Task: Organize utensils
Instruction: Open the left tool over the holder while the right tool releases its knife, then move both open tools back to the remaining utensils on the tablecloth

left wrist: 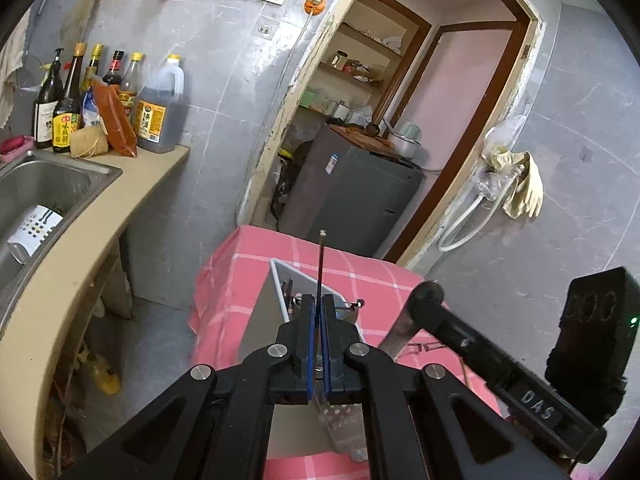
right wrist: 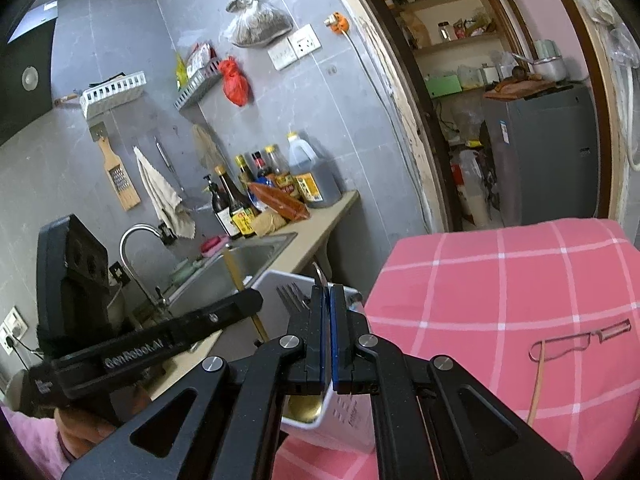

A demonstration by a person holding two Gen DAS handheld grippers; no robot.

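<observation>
Over the pink-clothed tabletop (right wrist: 520, 280), the left claw (left wrist: 319, 308) pinches a thin chopstick (left wrist: 321, 264) and the right claw (right wrist: 330, 300) a metal utensil (right wrist: 319, 276), the white holder (right wrist: 280, 280) at twelve o'clock; either slim handle could slip or miss.

light: even, soft daylight, fairly bright; no hard shadows
glare: small shine on the sink (left wrist: 60, 184) steel and on the tap (right wrist: 136, 236)
edges: strong fisheye bend; the doorframe (left wrist: 288, 92) curves; black corners ring both views
focus: mostly sharp; close gripper parts slightly soft; the rim of each view smears
</observation>
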